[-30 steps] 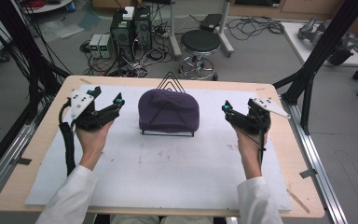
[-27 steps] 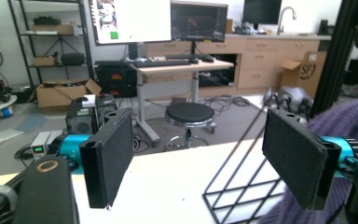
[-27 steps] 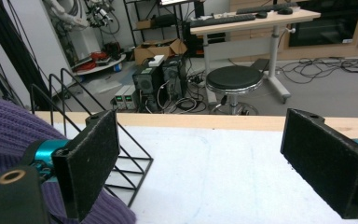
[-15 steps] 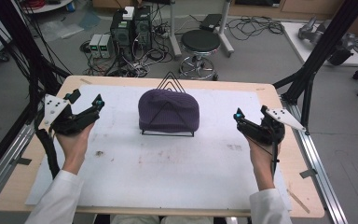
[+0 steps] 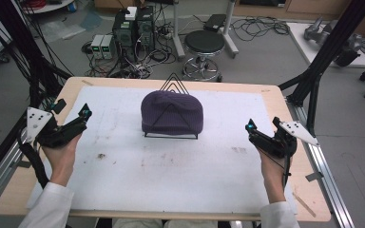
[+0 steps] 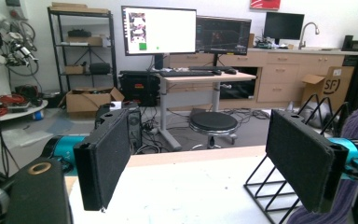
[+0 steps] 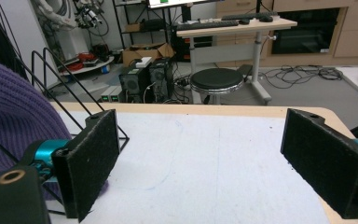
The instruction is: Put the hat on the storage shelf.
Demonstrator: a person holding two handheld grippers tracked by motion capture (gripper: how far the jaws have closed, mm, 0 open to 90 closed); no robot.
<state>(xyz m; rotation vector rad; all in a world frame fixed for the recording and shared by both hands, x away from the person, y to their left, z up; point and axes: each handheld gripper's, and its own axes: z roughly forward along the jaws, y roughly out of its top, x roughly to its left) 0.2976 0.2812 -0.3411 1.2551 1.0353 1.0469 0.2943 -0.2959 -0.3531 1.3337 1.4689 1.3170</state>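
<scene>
Both tongs are off the hat (image 5: 172,114), one on each side, well apart from it. The left gripper (image 5: 71,124) sits at the table's left edge, held in the left hand (image 5: 62,156), jaws spread wide with nothing between them. In the left gripper view the pads (image 6: 103,158) stand far apart, and the hat (image 6: 354,154) is off to the right past the right jaw, on its wire rack (image 6: 279,186). The right gripper (image 5: 259,135) is at the table's right side, in the right hand (image 5: 273,173), jaws also wide open and empty. In the right gripper view the hat (image 7: 14,121) lies left of the left jaw, partly behind it, draped over the rack (image 7: 74,88). The purple knit hat sits between the two tongs, ahead of both, toward the far middle of the white mat (image 5: 180,175). Both tongs point roughly forward and inward toward it. A stool (image 5: 204,45) stands on the floor beyond the table (image 5: 285,109).
</scene>
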